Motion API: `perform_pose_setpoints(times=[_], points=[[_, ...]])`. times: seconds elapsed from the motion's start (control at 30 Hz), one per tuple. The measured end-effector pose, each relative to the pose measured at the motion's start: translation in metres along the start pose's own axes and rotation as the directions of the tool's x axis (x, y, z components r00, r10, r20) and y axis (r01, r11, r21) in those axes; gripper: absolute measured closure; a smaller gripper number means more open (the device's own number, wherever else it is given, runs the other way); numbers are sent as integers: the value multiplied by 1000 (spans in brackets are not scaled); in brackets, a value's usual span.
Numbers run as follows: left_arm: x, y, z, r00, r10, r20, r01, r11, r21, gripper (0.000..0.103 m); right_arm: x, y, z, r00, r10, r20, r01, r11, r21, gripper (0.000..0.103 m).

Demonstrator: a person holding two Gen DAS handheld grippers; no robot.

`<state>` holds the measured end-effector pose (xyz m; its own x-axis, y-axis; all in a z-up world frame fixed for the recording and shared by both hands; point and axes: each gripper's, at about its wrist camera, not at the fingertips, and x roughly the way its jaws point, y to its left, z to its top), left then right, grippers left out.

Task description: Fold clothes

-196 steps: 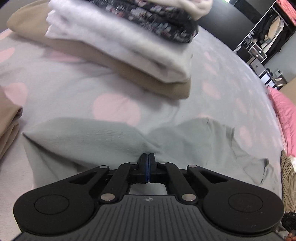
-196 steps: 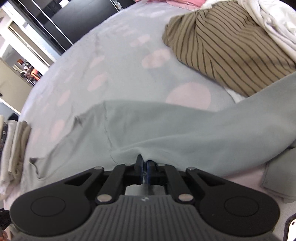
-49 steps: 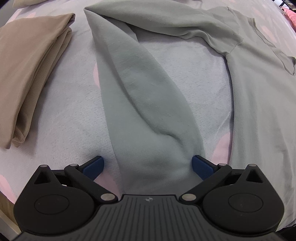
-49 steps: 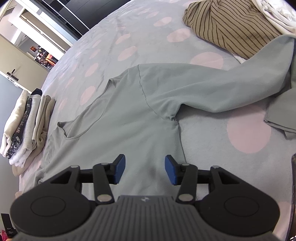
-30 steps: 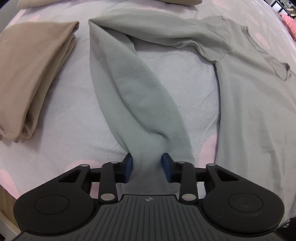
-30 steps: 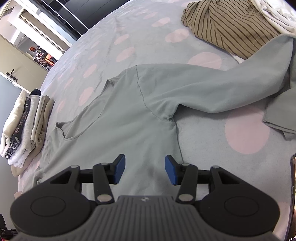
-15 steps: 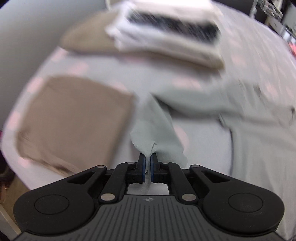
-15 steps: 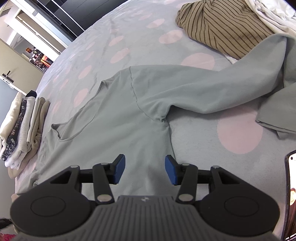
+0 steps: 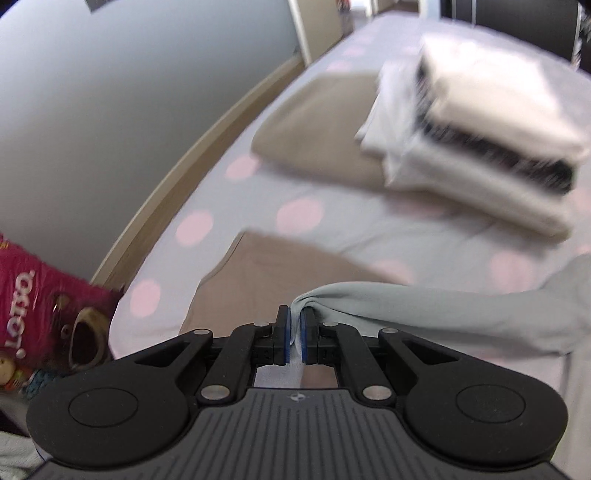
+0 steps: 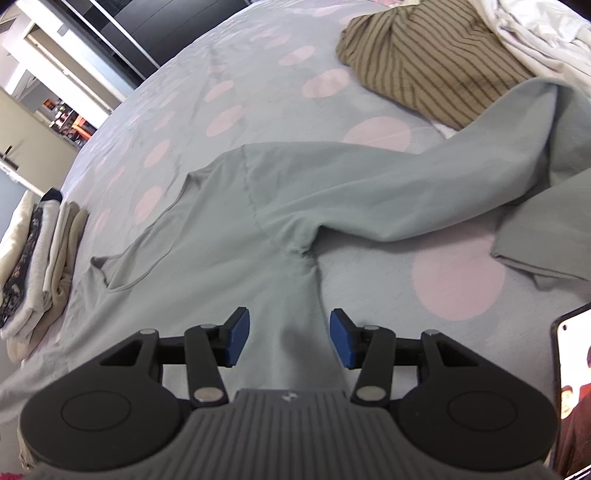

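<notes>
A pale grey-green long-sleeved top (image 10: 236,236) lies spread on the bed, neckline toward the left and one sleeve (image 10: 424,184) stretched to the right. My left gripper (image 9: 293,334) is shut on the end of the other sleeve (image 9: 424,314), lifted above a folded tan garment (image 9: 280,273). My right gripper (image 10: 288,336) hovers open over the top's body, just below the armpit, with nothing between its fingers.
A stack of folded clothes (image 9: 472,140) rests on a tan piece (image 9: 317,140) at the far side of the spotted bedsheet (image 9: 310,218). An unfolded striped brown garment (image 10: 424,55) and white cloth (image 10: 535,33) lie at the right. A pink toy bag (image 9: 40,314) sits beside the bed's edge. A phone (image 10: 572,391) lies at the right.
My left gripper closed on the sleeve end and lifted it, swinging left so the view now faces the folded stack and the wall. The right gripper stayed open and nearly still.
</notes>
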<state>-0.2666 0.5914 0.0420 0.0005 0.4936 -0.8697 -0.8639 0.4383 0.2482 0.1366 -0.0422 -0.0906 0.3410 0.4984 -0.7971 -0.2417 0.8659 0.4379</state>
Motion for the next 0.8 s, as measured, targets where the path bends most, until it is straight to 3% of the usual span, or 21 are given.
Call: perform_pose_setpoints(times=[0.13,0.3,0.47,0.53,0.67,0.8], points=[[47,2,-16,995,25,-95,-25,1000,-6,99,-6,-4,8,1000,-10,22,10,1000,-2,51],[56,8,-32,997,17,-80,-21,999,-40,96,-14,-9,19,999,-23,49,23,1000,-5,50],[32,-3,-29,998,54,25,-53,998,-31,55,-31,-18,35,996,-24,83,25,1000,-7,50],[17,-11,-26,996,45,72,-43,998,-34,54,-46,-24,45,995,-17,102,18,1000,-8,51],[-9,-38,-24,991,-42,129,44,999,-13,53,-83,-40,64,987,-33,156,40,998,-42,51],[-31,-77,-29,977,-153,148,148,988,42,52,-115,-71,76,970,-117,211,130,990,-49,51]])
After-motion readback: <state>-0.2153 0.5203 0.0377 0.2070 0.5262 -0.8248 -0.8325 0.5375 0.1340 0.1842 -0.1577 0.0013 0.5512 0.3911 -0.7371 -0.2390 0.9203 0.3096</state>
